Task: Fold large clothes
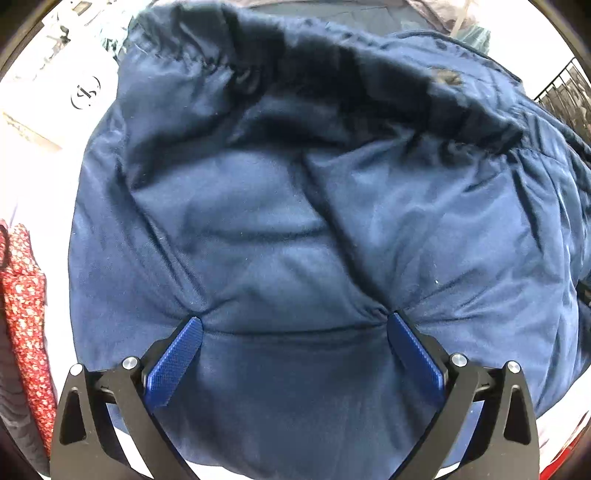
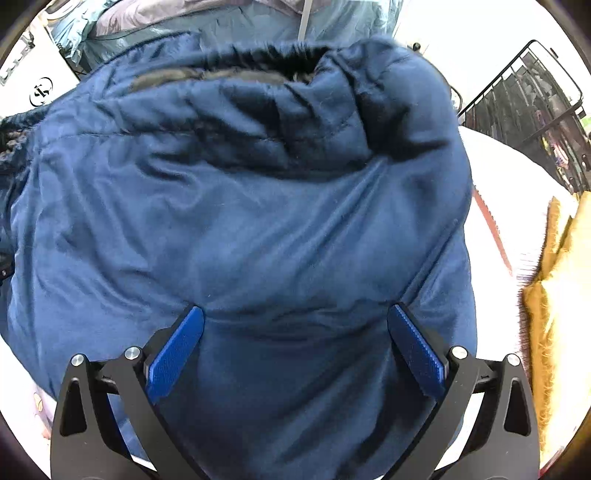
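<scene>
A large navy padded jacket (image 1: 295, 206) lies bunched on a white surface and fills the left wrist view. It also fills the right wrist view (image 2: 240, 221), with a dark fur-lined hood edge at its far side. My left gripper (image 1: 293, 321) is open, its blue pads spread wide and pressed into the jacket fabric, which puckers at both tips. My right gripper (image 2: 295, 312) is open too, its pads spread wide against the jacket.
A red floral garment (image 1: 26, 314) lies at the left. A white box with a round logo (image 1: 70, 92) stands at the far left. A mustard cloth (image 2: 554, 295) lies at the right. A black clothes rack (image 2: 532, 122) stands at the far right. Teal and grey clothes (image 2: 207, 18) lie behind.
</scene>
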A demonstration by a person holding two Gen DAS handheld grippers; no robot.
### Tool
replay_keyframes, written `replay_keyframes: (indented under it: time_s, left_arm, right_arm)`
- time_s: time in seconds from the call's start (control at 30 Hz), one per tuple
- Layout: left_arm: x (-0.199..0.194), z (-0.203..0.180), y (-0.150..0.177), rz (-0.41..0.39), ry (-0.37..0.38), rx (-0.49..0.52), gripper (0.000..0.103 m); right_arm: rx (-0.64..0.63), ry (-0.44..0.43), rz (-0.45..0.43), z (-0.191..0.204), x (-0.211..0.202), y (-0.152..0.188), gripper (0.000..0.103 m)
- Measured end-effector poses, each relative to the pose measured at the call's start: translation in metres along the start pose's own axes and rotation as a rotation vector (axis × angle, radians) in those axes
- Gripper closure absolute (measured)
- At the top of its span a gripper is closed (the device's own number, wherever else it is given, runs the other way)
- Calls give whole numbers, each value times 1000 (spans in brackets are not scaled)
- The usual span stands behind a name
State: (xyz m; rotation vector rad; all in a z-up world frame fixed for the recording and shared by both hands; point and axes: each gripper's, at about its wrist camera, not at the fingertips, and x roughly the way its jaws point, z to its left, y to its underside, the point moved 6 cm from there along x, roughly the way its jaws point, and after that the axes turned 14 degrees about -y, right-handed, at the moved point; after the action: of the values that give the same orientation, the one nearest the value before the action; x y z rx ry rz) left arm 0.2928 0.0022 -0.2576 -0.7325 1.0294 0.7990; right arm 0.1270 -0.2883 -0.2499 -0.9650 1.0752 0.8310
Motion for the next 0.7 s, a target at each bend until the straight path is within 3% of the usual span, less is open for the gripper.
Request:
replay_keyframes:
  time_s: [0.03, 0.07, 0.3, 0.33, 0.43, 0.47, 0.5, 0.63, 0.7]
  left_arm:
    - [-5, 0, -1, -12, -1, 4, 6]
    - [-9, 1, 3, -27, -1, 11, 6]
    - [-49, 25, 43, -156, 3, 12, 6]
    - [-52, 28, 48, -167, 5, 0, 6]
    - [-60, 49, 59, -192, 19, -43, 6]
    - [-63, 52, 59, -192, 23, -55, 6]
    - [-62, 59, 59, -188, 29, -69, 6]
    - [-45, 83, 34, -144, 58, -113, 6]
    - [-39, 89, 37, -120, 60, -113, 6]
  right_arm:
    - [-6, -1, -9, -9, -7, 3, 4]
    - [202, 151, -70, -31, -19, 9, 5]
    - [168, 129, -143, -105, -87, 61, 5]
    - [166, 121, -152, -103, -89, 51, 5]
    - [161, 41, -177, -149, -112, 58, 5]
    - [171, -22, -186, -171, -121, 63, 5]
    - [171, -22, -186, -171, -121, 63, 5]
    - [242, -266, -194, -226, -142, 79, 5]
    - [276, -358, -188, -260, -148, 88, 5]
